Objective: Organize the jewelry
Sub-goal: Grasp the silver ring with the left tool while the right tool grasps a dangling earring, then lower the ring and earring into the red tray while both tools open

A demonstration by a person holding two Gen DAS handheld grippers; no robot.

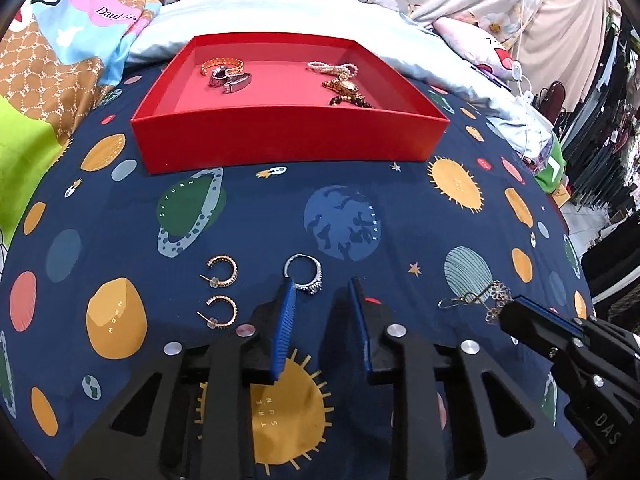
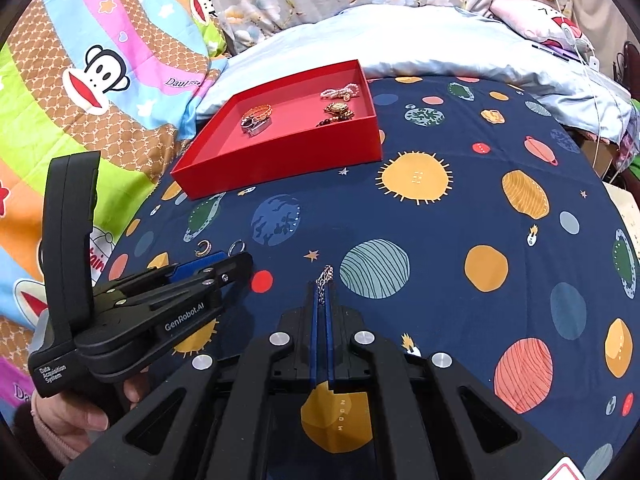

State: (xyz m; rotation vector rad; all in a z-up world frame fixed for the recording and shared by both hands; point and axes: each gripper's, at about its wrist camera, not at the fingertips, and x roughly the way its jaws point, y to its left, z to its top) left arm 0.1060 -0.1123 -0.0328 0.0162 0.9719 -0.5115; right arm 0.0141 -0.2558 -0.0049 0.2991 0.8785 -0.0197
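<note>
A silver ring (image 1: 304,274) with a stone lies on the planet-print sheet. My left gripper (image 1: 322,281) is open around its near side, the left fingertip touching the band and the right one well apart from it. Two gold hoop earrings (image 1: 224,272) lie just to the ring's left. My right gripper (image 2: 321,285) is shut on a silver drop earring (image 2: 326,274), whose hook and flower (image 1: 480,296) stick out past the tips low over the sheet. The red box (image 1: 288,140) behind holds bracelets, a watch and a pearl strand.
The navy sheet (image 1: 400,208) covers a bed. A pale blue pillow (image 1: 260,12) lies behind the box, and a bright cartoon blanket (image 2: 80,100) is bunched at the left. A hand (image 2: 80,412) holds the left gripper's grip. Clothes hang at the far right.
</note>
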